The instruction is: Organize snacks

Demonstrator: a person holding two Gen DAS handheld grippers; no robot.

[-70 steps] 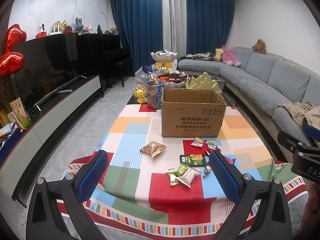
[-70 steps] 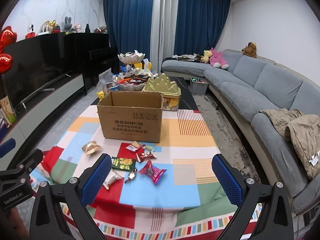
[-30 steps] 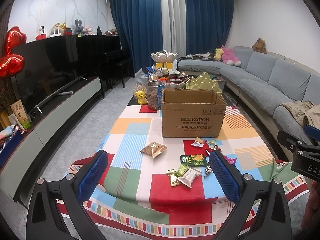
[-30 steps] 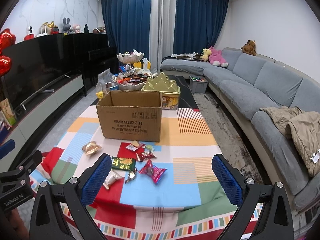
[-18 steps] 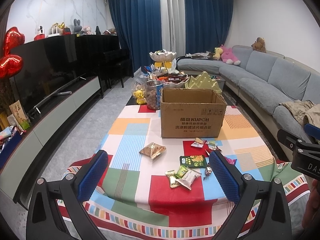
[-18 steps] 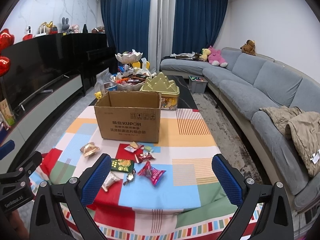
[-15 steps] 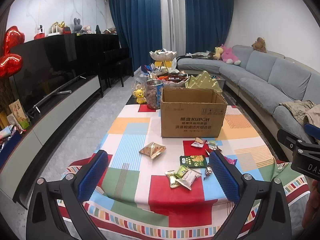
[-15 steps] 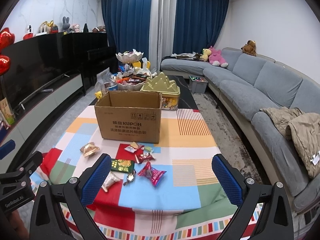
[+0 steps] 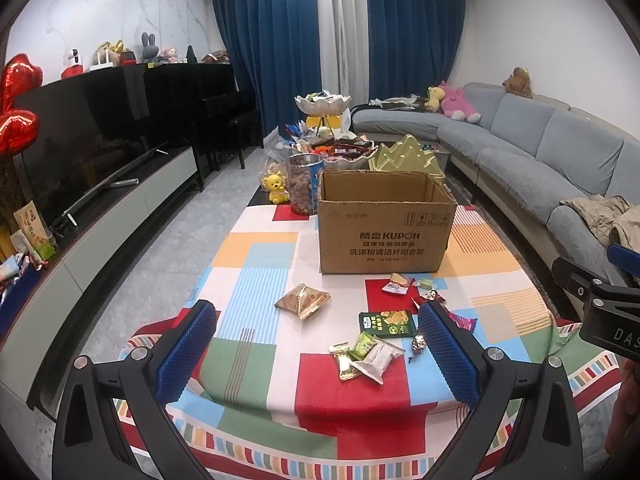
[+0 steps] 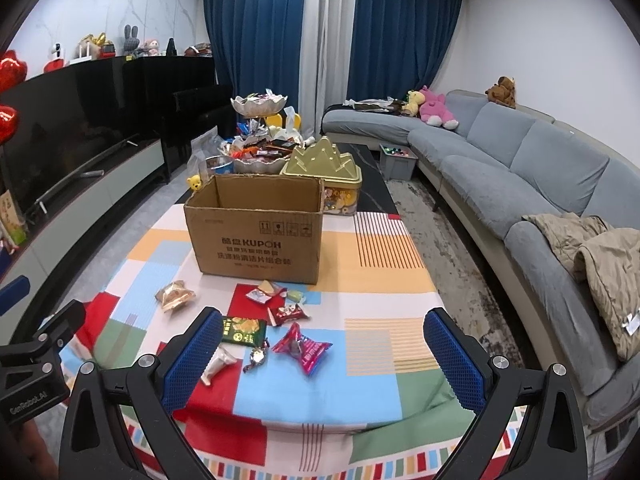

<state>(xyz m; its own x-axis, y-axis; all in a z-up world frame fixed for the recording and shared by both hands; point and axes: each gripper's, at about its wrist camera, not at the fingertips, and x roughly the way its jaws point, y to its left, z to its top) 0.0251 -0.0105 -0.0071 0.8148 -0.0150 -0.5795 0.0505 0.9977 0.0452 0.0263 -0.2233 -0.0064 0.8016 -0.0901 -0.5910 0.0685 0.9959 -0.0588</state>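
An open brown cardboard box (image 9: 386, 224) (image 10: 256, 236) stands on a table with a colourful checked cloth (image 9: 256, 256) (image 10: 384, 320). Loose snacks lie in front of it: a tan packet (image 9: 303, 300) (image 10: 174, 295), a dark green packet (image 9: 387, 323) (image 10: 244, 330), a pink wrapped sweet (image 10: 303, 349), and a small pile of pale packets (image 9: 364, 356). My left gripper (image 9: 318, 350) hangs open near the table's front edge, holding nothing. My right gripper (image 10: 320, 356) is also open and empty, over the front of the table.
Behind the box are a snack bowl stand (image 9: 322, 106), a jar (image 9: 304, 188), a yellow toy (image 9: 276, 188) and a gold tin (image 10: 324, 168). A grey sofa (image 10: 520, 168) runs along the right, a TV unit (image 9: 100, 216) along the left.
Both grippers have drifted slightly forward toward the table; the box and snacks look a little nearer. Nothing was picked up or let go.
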